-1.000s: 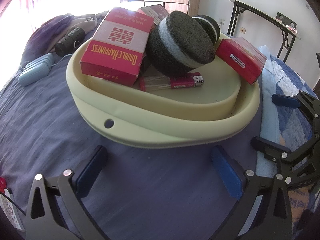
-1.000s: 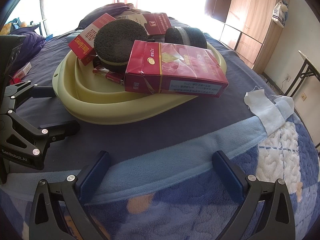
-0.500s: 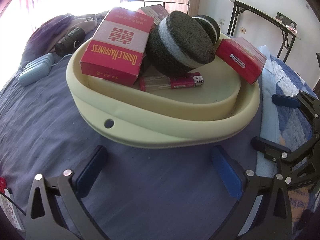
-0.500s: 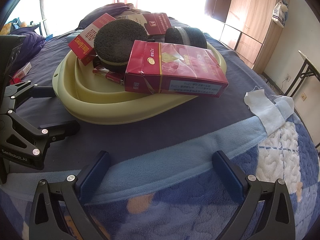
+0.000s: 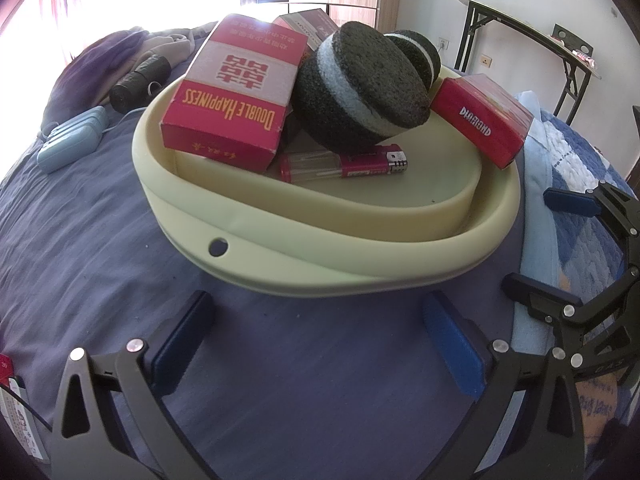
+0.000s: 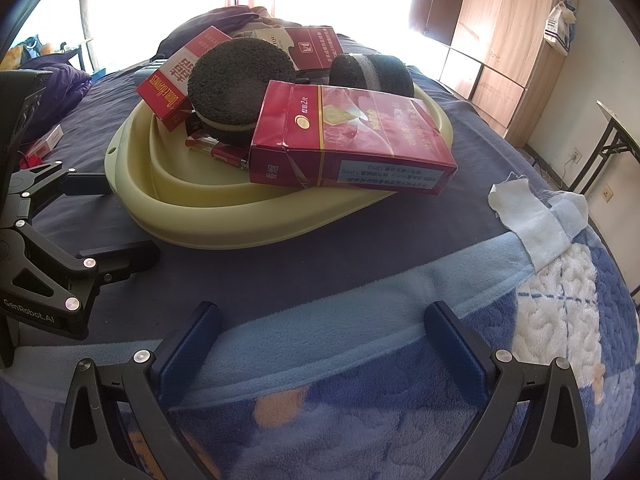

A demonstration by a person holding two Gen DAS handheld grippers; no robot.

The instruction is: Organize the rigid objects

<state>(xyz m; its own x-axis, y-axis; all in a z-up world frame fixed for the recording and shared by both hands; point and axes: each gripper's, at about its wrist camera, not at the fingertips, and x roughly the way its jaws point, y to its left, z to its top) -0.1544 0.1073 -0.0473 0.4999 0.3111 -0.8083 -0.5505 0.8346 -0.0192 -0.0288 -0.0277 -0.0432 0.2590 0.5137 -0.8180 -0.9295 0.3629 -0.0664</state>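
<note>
While your left gripper [image 5: 320, 336] and right gripper [image 6: 324, 340] sit wide open and empty, the loaded tray [image 5: 320, 268] lies just ahead on the bed [image 5: 100, 220].

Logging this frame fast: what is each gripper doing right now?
Left gripper: open, holding nothing, over the bedsheet in front of the tray.
Right gripper: open, holding nothing, over the blanket.
</note>
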